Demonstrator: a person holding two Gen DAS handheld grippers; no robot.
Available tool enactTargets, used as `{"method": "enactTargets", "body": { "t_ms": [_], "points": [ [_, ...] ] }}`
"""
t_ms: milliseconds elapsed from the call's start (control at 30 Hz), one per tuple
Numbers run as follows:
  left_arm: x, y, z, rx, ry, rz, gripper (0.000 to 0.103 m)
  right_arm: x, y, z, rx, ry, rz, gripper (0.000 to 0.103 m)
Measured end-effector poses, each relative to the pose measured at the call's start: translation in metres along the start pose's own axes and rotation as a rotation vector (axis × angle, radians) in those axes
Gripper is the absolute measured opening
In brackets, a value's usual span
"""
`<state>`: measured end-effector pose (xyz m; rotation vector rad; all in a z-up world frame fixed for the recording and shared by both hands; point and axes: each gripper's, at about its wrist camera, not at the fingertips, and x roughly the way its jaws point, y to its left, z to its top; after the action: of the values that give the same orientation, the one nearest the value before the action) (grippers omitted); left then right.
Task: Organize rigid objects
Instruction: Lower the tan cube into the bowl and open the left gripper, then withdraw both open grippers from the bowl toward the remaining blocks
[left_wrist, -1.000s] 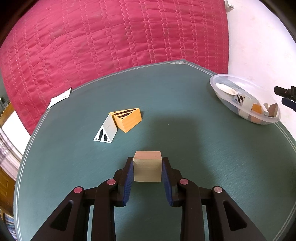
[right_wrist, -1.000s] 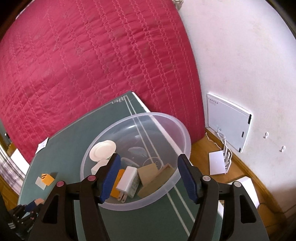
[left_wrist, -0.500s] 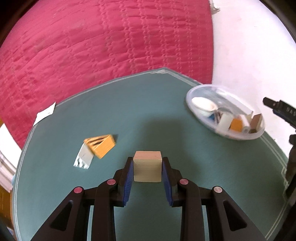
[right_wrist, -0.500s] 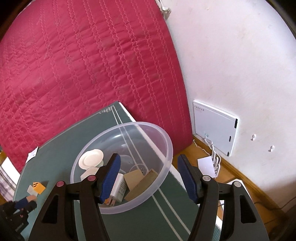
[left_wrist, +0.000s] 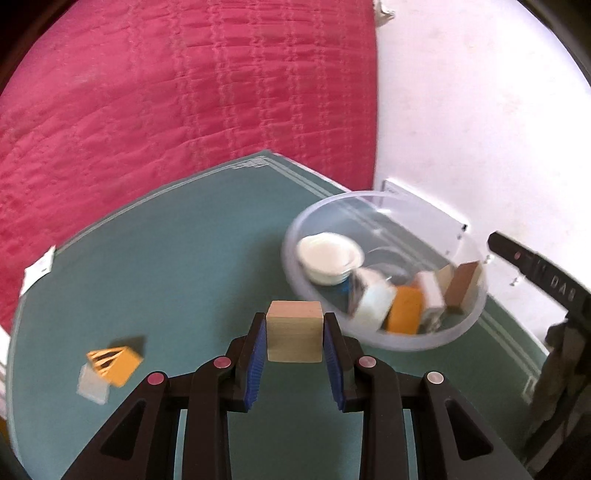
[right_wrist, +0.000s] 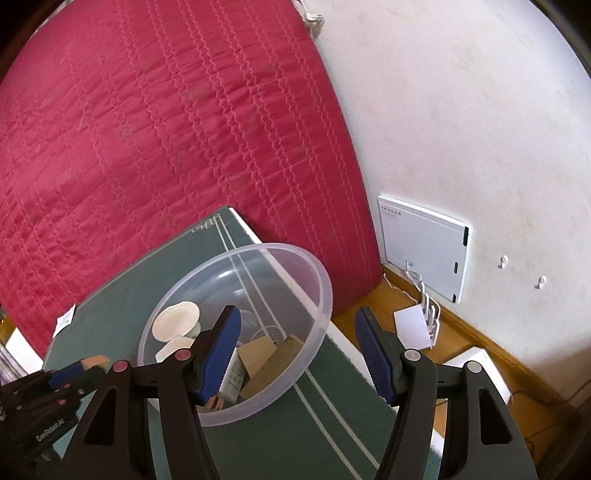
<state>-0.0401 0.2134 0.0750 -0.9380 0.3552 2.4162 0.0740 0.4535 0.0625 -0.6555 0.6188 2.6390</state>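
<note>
We have swung our left hand-held gripper (left_wrist: 294, 334), clamped on the block (left_wrist: 294, 331), toward the bowl (left_wrist: 417, 341), ready to drop; our right hand-held gripper (right_wrist: 297, 350) gapes empty.

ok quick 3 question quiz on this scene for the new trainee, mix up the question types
1. True or false: the left gripper is shut on the wooden cube.
2. Multiple choice: where does the orange wedge block lie? A) in the clear bowl B) on the green table, left of the left gripper C) between the right gripper's fingers
3. Fill in: the right gripper hangs open above the clear ___.

Key: 1 true. 2 B. 3 bowl; it already holds a white cup and several blocks.
</note>
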Motion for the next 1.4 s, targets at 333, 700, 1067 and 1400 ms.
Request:
{"method": "enactTargets", "body": {
  "t_ms": [333,700,1067,1400],
  "points": [
    [0.026,-0.032,0.035,0.034,-0.017,-0.065,0.031,0.003,-0.006,-0.003,0.025,0.011,0.0,0.065],
    [0.049,-0.047,0.051,0.022,-0.011,-0.147,0.059,0.002,-0.001,-0.008,0.0,0.005,-0.01,0.065],
    [0.046,-0.008,0.04,-0.06,0.001,-0.044,0.068,0.002,0.008,-0.01,-0.035,-0.002,-0.016,0.065],
    [0.04,-0.007,0.023,-0.041,0.001,0.036,0.081,0.0,0.02,-0.017,-0.085,-0.016,-0.015,0.065]
  ]
}}
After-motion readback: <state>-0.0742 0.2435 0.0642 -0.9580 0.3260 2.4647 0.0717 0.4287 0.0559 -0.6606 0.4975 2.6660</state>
